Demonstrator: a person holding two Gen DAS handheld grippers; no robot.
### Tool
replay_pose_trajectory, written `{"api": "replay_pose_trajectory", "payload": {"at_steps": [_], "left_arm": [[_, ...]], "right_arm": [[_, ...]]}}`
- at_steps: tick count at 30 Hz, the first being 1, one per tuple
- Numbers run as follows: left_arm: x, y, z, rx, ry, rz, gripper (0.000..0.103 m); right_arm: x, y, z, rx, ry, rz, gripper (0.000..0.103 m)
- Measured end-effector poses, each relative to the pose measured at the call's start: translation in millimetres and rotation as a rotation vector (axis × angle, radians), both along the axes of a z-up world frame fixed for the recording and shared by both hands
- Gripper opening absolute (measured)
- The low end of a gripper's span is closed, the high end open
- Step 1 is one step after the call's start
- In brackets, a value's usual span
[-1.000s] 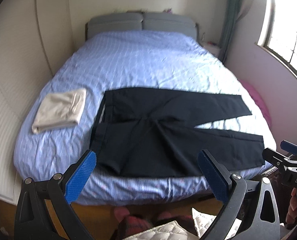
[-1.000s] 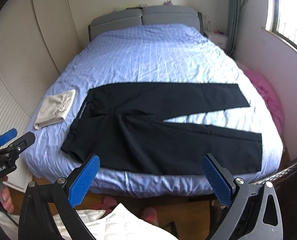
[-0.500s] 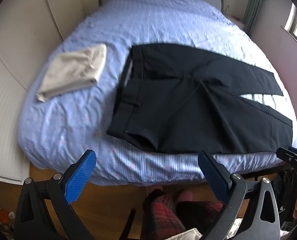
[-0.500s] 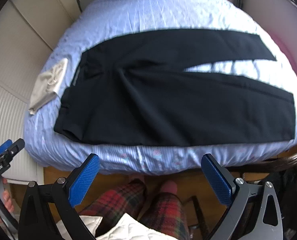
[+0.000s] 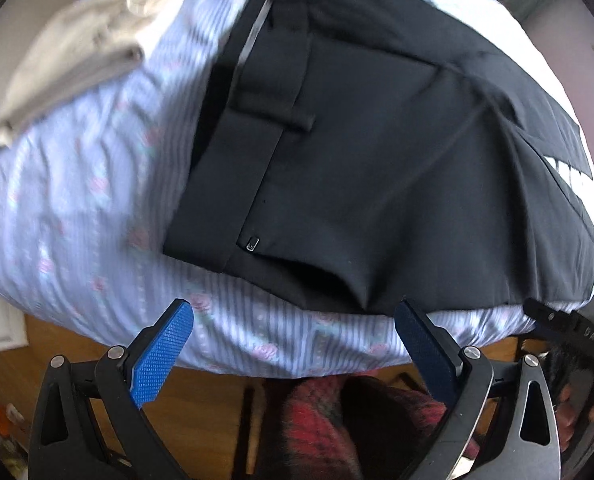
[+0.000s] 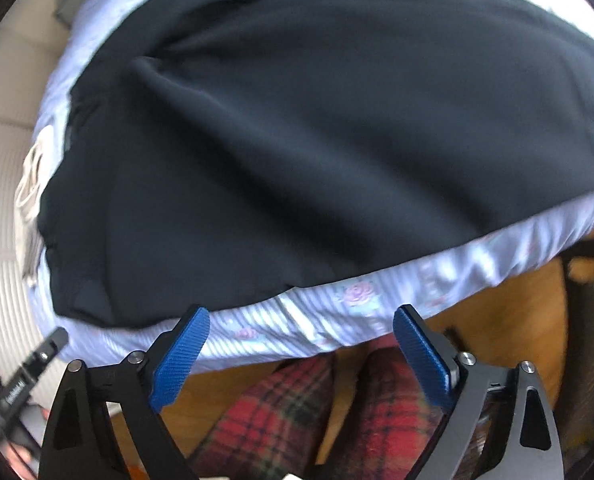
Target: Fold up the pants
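Pants (image 5: 377,152) in black cloth are laid flat on the bed (image 5: 77,200), unfolded, with the waistband toward the left of the left wrist view and the two legs running off to the right, so that the long axis runs across both views, along the near edge of the mattress. The near hem of the garment lies just beyond and above both sets of jaws, a strip of striped sheet being seen between pads and cloth in each view. The left gripper (image 5: 293,344) is held with jaws spread wide and empty, below the waistband corner and hip, and is judged the nearer to that end; the right gripper (image 6: 301,344) is seen with jaws wide but closing, nothing between them, below the thigh of the near leg (image 6: 337,140). The waistband, a small metal clasp (image 5: 252,244), a folded beige garment (image 5: 77,48) well apart at the far left, and the split between the legs are shown by the left wrist view; in the right wrist view little but an unbroken, blurred dark field and a soft ridge of cloth is given. Legs in red plaid (image 6: 297,412) are seen below the jaws.
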State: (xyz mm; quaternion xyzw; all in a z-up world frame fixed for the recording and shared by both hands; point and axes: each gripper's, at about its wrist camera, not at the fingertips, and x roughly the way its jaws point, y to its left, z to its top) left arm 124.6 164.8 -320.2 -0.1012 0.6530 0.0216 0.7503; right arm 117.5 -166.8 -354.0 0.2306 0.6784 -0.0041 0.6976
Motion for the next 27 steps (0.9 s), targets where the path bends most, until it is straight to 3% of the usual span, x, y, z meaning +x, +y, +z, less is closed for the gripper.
{"api": "replay_pose_trajectory", "payload": {"at_steps": [6, 9, 11, 13, 16, 17, 19, 21, 24, 25, 27], "left_arm": [[18.6, 12.8, -24.6, -0.139, 0.037, 0.087, 0.101], [25.2, 10.9, -33.7, -0.145, 0.05, 0.091, 0.1], [26.3, 13.0, -44.8, -0.164, 0.076, 0.105, 0.09], [26.1, 16.2, -52.8, -0.195, 0.101, 0.124, 0.066], [23.9, 19.4, -53.6, -0.252, 0.113, 0.139, 0.048], [24.1, 19.9, -51.5, -0.255, 0.11, 0.133, 0.043], [25.3, 18.5, -40.2, -0.258, 0.096, 0.098, 0.025], [30.7, 15.3, -17.6, -0.252, 0.074, 0.043, 0.017], [34.4, 9.7, 18.0, -0.27, 0.016, -0.053, 0.014], [34.8, 7.9, 28.1, -0.268, -0.001, -0.079, 0.014], [38.9, 6.3, 56.0, -0.272, -0.057, -0.133, 0.014]], "right_arm": [[-2.5, -3.9, -19.3, 0.065, 0.032, -0.081, 0.091], [0.2, -8.1, -27.9, 0.066, 0.034, -0.107, 0.088], [7.7, -11.8, -37.2, 0.06, 0.04, -0.114, 0.082], [9.3, -12.3, -39.3, 0.063, 0.045, -0.12, 0.078], [16.0, -13.3, -48.5, 0.033, 0.077, -0.122, 0.069], [15.7, -14.0, -48.1, 0.028, 0.084, -0.124, 0.065], [14.0, -16.8, -41.4, 0.029, 0.072, -0.12, 0.032], [11.0, -20.4, -27.1, 0.002, 0.056, -0.098, 0.02], [7.5, -28.0, 4.7, -0.018, 0.005, -0.09, 0.013], [10.0, -31.8, 35.6, -0.05, -0.053, -0.071, 0.013], [11.2, -34.0, 51.1, -0.064, -0.087, -0.066, 0.012]]}}
